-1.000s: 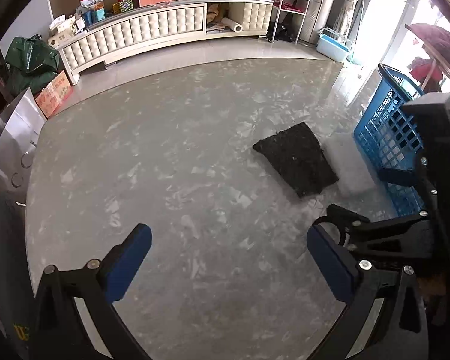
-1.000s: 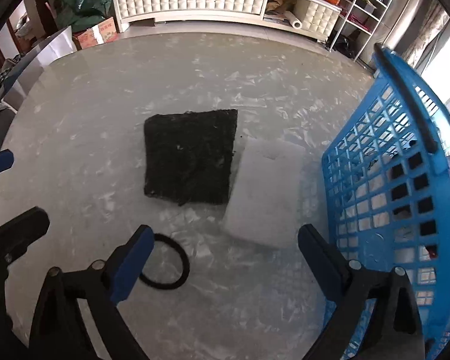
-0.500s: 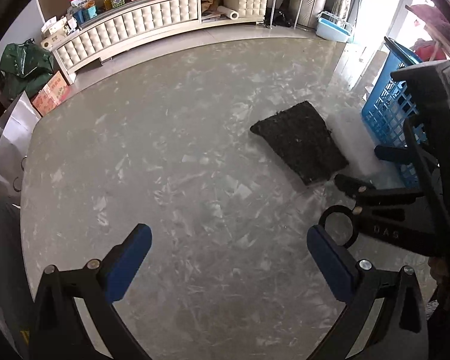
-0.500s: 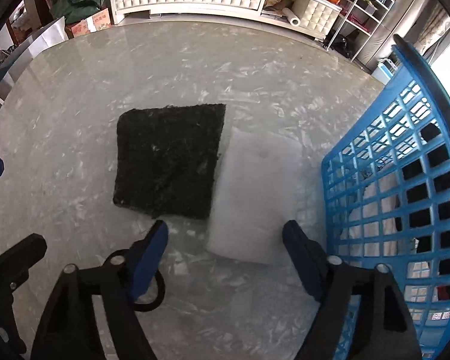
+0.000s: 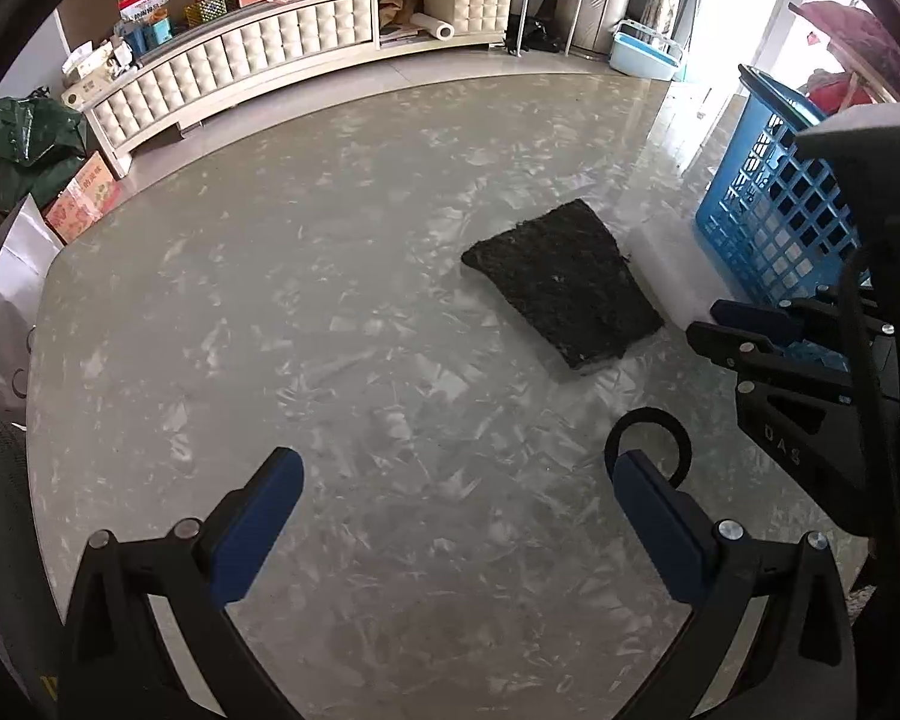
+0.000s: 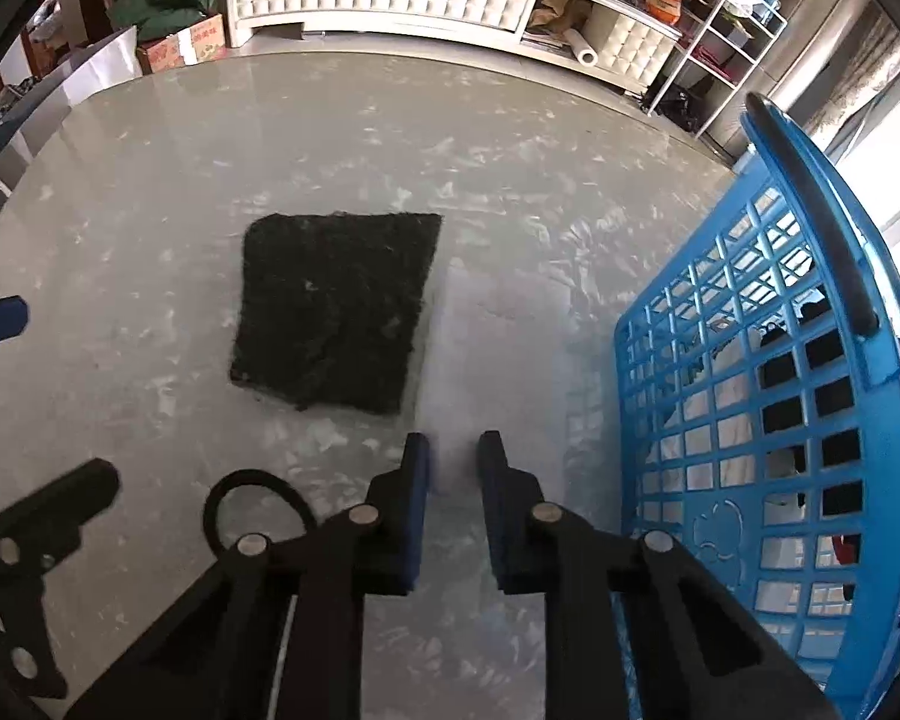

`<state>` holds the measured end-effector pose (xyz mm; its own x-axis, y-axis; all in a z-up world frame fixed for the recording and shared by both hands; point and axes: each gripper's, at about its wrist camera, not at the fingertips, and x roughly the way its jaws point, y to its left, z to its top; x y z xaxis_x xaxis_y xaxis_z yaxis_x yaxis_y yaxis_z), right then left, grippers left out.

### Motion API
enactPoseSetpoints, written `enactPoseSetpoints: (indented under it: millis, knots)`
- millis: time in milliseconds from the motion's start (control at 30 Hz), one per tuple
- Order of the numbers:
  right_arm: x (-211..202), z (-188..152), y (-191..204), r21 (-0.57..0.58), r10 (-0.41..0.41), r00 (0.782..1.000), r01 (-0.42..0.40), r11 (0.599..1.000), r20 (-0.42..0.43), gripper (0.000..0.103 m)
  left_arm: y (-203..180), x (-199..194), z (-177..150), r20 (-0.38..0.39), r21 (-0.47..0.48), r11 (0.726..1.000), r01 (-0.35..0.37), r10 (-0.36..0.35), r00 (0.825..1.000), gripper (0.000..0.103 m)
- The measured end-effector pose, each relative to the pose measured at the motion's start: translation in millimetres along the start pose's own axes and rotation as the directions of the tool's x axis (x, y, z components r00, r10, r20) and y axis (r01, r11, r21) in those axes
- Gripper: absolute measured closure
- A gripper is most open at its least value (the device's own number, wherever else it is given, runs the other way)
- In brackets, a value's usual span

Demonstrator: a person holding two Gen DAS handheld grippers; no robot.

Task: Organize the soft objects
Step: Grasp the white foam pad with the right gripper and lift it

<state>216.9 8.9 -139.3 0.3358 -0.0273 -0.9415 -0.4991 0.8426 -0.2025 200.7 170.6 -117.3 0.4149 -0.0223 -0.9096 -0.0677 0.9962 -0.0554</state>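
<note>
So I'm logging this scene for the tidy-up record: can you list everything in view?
black pad: one, black, flat on table, left of white pad
white pad: one, white, between black pad and basket; near edge between right gripper's pads
hair tie: one, black ring, on table near the grippers
basket: one, blue lattice, right of white pad, clothes inside
table: one, grey marbled
cabinet: one, cream tufted, far wall
left gripper: open, nothing between
right gripper: jaws just closed on white pad
</note>
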Motion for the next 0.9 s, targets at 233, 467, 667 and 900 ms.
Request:
enactPoseSetpoints:
  millis: [233, 467, 667, 900]
  knots:
    - [-24, -7, 0, -0.024, 0.023, 1.000, -0.022, 0.999, 0.015, 0.091, 1, -3, -2, 0.005, -0.007, 0.999, 0.033, -0.033, 0.999, 0.000]
    - [-69, -15, 3, -0.045, 0.060, 0.996, -0.057, 0.997, 0.064, 0.091, -7, -1, 1, -0.011, 0.005, 0.999, 0.047, -0.047, 0.999, 0.000]
    - [-101, -16, 9, -0.101, 0.082, 0.991, -0.071, 0.992, 0.104, 0.090, -15, -15, -1, 0.008, 0.060, 0.998, 0.025, -0.026, 1.000, 0.000]
    - [-119, -19, 5, -0.179, 0.052, 0.986, -0.023, 0.984, 0.157, 0.090, -19, -29, -2, 0.031, 0.066, 0.998, 0.012, -0.014, 0.999, 0.000]
